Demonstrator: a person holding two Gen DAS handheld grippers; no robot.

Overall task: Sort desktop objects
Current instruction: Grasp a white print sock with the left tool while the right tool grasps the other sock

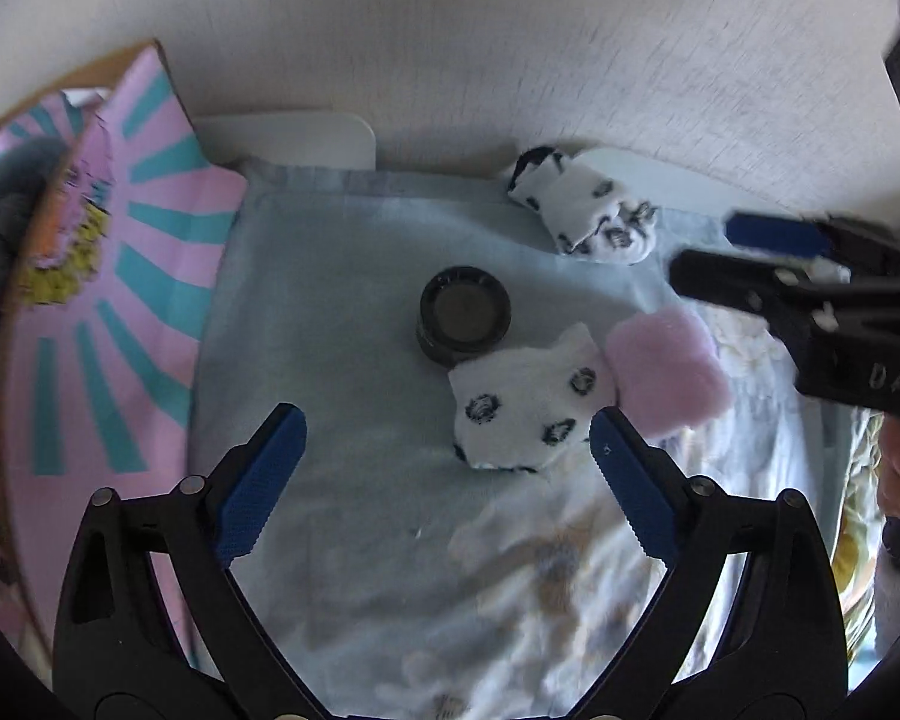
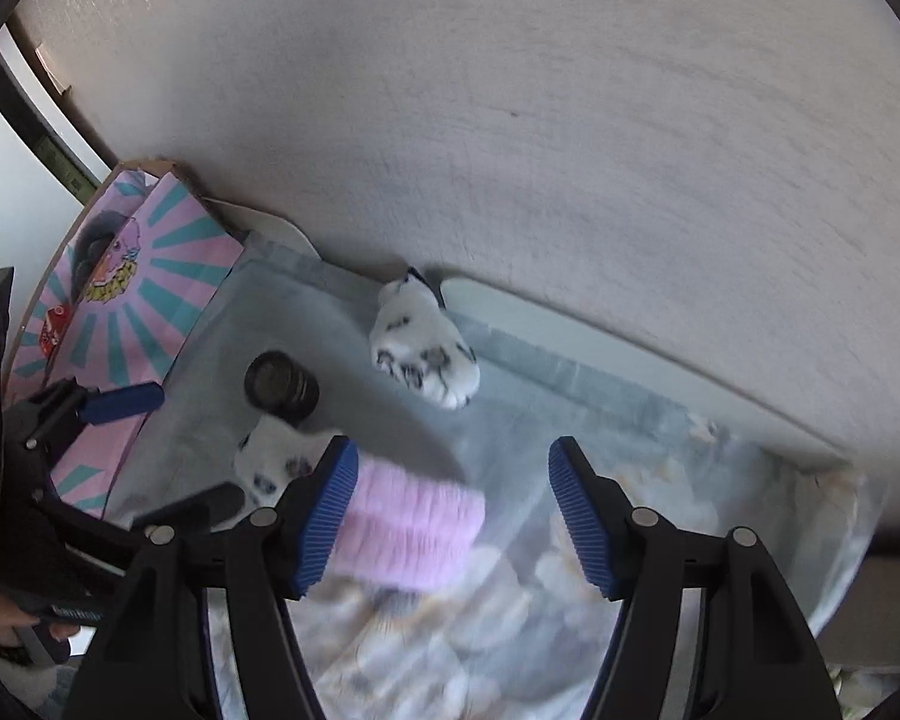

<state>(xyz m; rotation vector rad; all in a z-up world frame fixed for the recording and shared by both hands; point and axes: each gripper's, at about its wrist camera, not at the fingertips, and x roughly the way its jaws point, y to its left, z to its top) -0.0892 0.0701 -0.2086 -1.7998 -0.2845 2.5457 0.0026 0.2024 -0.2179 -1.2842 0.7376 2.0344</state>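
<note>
Pale blue cloth [image 1: 342, 312] over tabletop, white textured wall [image 2: 570, 120] behind

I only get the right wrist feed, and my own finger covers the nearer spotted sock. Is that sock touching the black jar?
Observer: Yes. In the left wrist view the spotted sock has its upper corner against the base of the black jar.
Operator: Is the pink sock clear of it?
Observer: No. The pink sock lies against the spotted sock's right edge.
Operator: Where is the left gripper relative to it?
Observer: The left gripper is open and holds nothing. The spotted sock sits toward the right side of its gap.
</note>
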